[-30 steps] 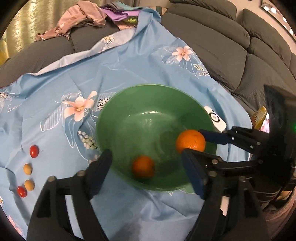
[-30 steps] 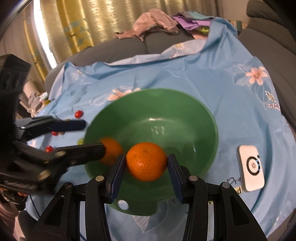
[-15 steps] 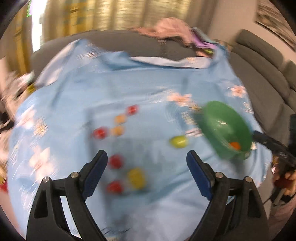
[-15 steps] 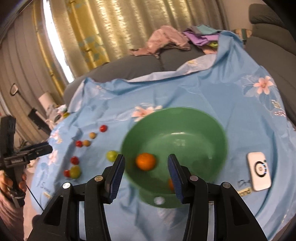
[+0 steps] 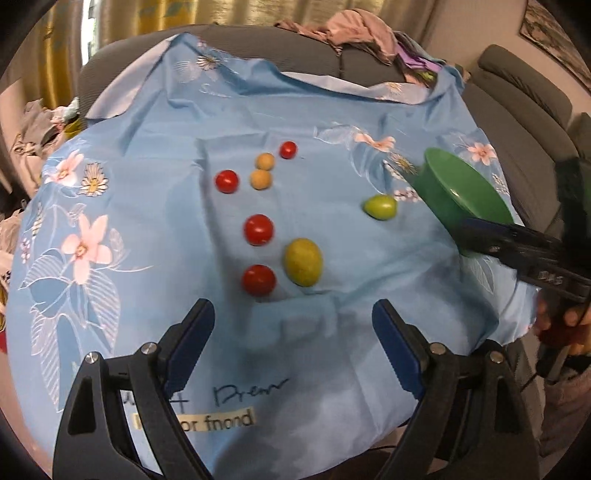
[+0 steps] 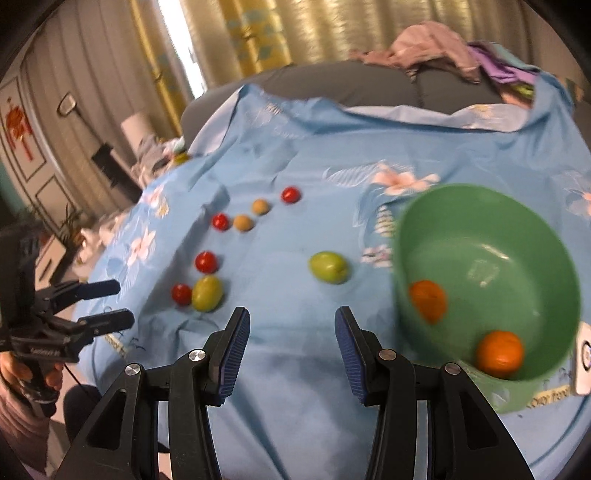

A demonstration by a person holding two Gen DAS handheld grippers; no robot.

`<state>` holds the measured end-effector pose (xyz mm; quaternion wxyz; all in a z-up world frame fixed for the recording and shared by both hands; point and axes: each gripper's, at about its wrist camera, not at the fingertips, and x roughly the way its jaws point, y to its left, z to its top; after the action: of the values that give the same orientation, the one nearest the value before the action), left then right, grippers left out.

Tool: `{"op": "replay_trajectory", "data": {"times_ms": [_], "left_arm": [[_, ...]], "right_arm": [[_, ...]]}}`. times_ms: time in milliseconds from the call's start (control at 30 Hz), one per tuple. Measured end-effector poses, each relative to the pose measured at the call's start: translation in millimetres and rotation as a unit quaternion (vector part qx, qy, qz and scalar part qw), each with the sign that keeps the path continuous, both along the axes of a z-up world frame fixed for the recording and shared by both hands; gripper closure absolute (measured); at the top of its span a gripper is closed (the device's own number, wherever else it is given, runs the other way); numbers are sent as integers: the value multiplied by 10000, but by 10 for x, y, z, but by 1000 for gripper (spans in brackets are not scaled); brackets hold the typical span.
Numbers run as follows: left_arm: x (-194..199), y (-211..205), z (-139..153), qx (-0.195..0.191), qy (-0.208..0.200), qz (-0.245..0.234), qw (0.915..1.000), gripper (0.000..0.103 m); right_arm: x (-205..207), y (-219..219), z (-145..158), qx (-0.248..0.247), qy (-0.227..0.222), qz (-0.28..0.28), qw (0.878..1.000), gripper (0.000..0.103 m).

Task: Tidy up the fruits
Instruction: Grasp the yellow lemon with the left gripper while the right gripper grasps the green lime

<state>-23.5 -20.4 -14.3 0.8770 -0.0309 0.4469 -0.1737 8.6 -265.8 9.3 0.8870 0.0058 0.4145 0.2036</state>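
A green bowl (image 6: 487, 280) sits toward the right side of a blue floral cloth (image 5: 166, 240) spread over a grey sofa (image 5: 517, 122), with 2 oranges (image 6: 428, 301) lying apart inside it, 1 near its middle and the other (image 6: 498, 354) against the near wall. The right gripper (image 6: 291, 343) hangs just above the cloth to the left of the bowl, its blue-padded jaws spread apart with nothing between them. The left gripper (image 5: 293, 349) hovers low over the near edge of the cloth, jaws likewise wide and empty, pointed at the loose fruit. Just ahead of it lie a red tomato (image 5: 258, 280) and a yellow-green fruit (image 5: 303, 261) side by side, with a 2nd tomato (image 5: 258, 229) just behind them. Farther back, 2 small tan fruits (image 5: 261, 180) touch each other between 2 more tomatoes (image 5: 226, 181), the rearmost (image 5: 288, 150) smallest in view. A green fruit (image 5: 380, 207) rests alone on the cloth, near the bowl's left side. A white device (image 6: 583, 363) peeks out at the bowl's right edge in the right wrist view. Crumpled clothes (image 5: 354, 26) are piled on the sofa back, and gold curtains (image 6: 295, 33) hang behind. Printed lettering (image 5: 221, 419) on the cloth is partly hidden by the left gripper's finger.
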Motion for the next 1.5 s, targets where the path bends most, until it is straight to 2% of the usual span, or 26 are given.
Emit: {"op": "replay_trajectory", "data": {"times_ms": [100,267,500,767,800,967,1033,1167,1233,1333,1433,1500], "left_arm": [[29,-59,-36,-73,27,-89,9999,16],[139,-135,-56,-100,18,-206,9997,17],[407,-244,-158,-71,89,-303,9995,19],[635,-386,-356,224,242,-382,9987,28],[653,-395,-373,248,262,-405,9985,32],[714,-441,-439,464,295,-391,9977,33],[728,-458,-455,553,309,-394,9972,37],[739,-486,-486,647,322,-412,9965,40],[746,-492,-502,656,351,-421,9963,51],[762,-501,-532,732,386,-409,9957,55],[779,-506,-559,736,416,-410,9956,63],[793,-497,-579,700,453,-387,9958,65]], "right_arm": [[87,166,-89,-214,-12,99,9997,55],[336,336,-194,-782,-254,-58,9966,55],[694,483,-313,-1598,-416,-18,9863,55],[840,584,-417,-2298,-355,348,9720,55],[849,598,-431,-2394,-326,417,9695,55],[882,666,-497,-2783,-128,699,9579,55],[891,691,-537,-2931,13,818,9526,55],[885,720,-601,-3129,170,983,9445,55],[872,719,-599,-3136,176,988,9442,56],[874,707,-606,-3138,157,958,9445,61],[876,708,-609,-3126,153,966,9448,62],[872,709,-610,-3117,149,961,9452,62]]}}
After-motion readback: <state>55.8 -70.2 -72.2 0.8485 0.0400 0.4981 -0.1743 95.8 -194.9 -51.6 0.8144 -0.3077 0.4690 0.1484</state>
